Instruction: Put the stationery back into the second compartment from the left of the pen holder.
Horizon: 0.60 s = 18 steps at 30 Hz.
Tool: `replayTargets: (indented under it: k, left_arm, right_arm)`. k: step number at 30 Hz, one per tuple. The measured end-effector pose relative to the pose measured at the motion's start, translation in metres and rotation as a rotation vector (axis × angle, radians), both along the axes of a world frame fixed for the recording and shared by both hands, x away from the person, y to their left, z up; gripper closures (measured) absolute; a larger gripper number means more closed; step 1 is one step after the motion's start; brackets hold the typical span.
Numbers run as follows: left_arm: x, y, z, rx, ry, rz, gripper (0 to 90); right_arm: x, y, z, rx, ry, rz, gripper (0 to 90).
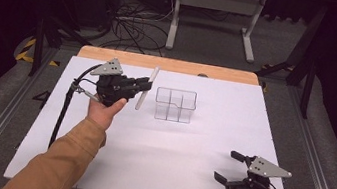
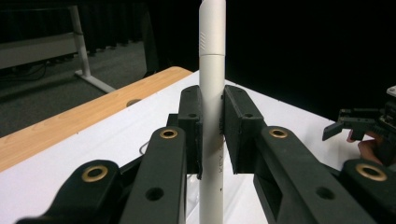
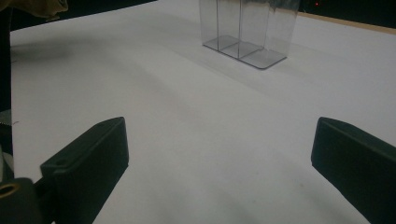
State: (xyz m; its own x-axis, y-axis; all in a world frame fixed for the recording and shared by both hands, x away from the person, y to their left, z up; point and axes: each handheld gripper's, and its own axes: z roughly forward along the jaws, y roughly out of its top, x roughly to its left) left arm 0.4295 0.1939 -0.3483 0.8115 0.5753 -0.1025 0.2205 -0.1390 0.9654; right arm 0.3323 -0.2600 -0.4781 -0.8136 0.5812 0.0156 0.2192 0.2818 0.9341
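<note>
A white marker pen (image 1: pixel 147 87) is clamped upright-tilted in my left gripper (image 1: pixel 143 86), held above the table left of the clear organizer (image 1: pixel 175 105). In the left gripper view both pads press on the pen (image 2: pixel 212 70), which runs past them above and below, with the left gripper (image 2: pixel 212 126) shut around its barrel. My right gripper (image 1: pixel 229 167) rests near the table's front right corner, jaws wide apart with nothing between them. In the right gripper view the right gripper (image 3: pixel 219 154) frames bare white table, and the clear organizer (image 3: pixel 247 28) stands farther off with its compartments empty.
The white table sheet (image 1: pixel 157 153) covers most of a wooden top (image 1: pixel 166 64). Behind the table are a white desk frame (image 1: pixel 213 15) and loose cables (image 1: pixel 131 26) on the floor. A sleeve in tan cloth (image 1: pixel 60 164) reaches in from bottom left.
</note>
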Motion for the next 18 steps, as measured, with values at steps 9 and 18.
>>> replayTargets:
  k: [9,18]
  left_arm:
    - [0.011,-0.016,0.006,-0.003,-0.014,-0.006,78.4]
    - [0.021,-0.033,0.006,-0.019,-0.002,-0.012,78.4]
  right_arm:
    - [0.0,0.0,0.0,0.001,-0.002,0.01,4.7]
    - [0.0,0.0,0.0,0.004,-0.003,0.014,4.7]
